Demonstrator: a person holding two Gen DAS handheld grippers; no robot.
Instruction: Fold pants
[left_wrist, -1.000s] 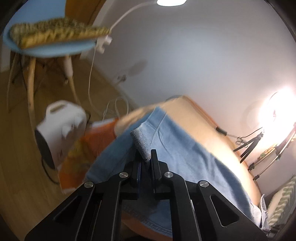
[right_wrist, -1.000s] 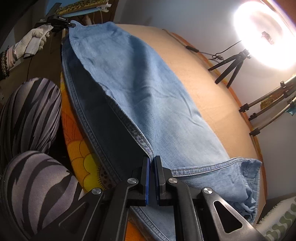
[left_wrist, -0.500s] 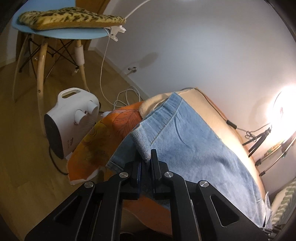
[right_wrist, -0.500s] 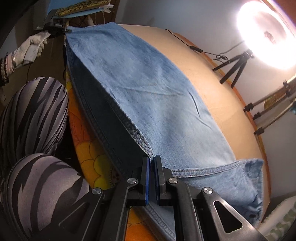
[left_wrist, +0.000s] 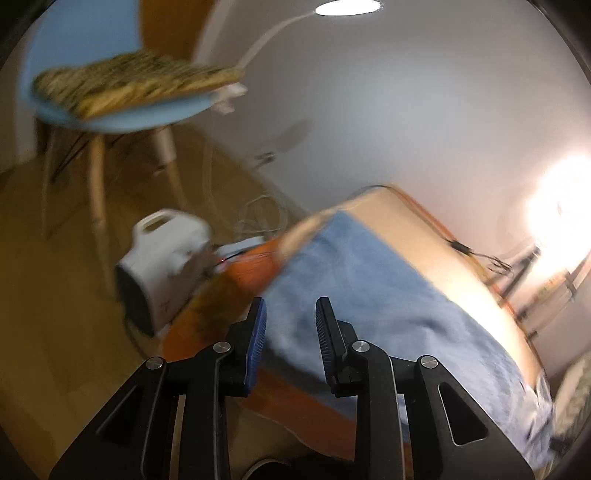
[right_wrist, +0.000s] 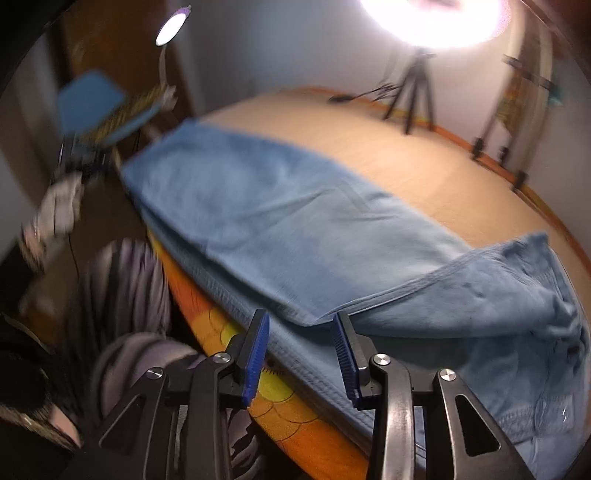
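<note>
no legible writing on pants (right_wrist: 280, 221)

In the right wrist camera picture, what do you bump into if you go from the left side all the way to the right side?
Gloved hand → blue chair → striped legs → orange flowery sheet → blue pants → black tripod under the bright lamp → more stands at the wall.

Counting one pair of blue pants (right_wrist: 295, 221) lying on one bed (right_wrist: 424, 177). Showing two grippers, left gripper (left_wrist: 290, 325) and right gripper (right_wrist: 301, 343). Also showing one blue chair (left_wrist: 110, 118), one white heater (left_wrist: 162, 269), one ring light (right_wrist: 432, 18), one tripod (right_wrist: 410, 92), two striped knees (right_wrist: 125, 295).
</note>
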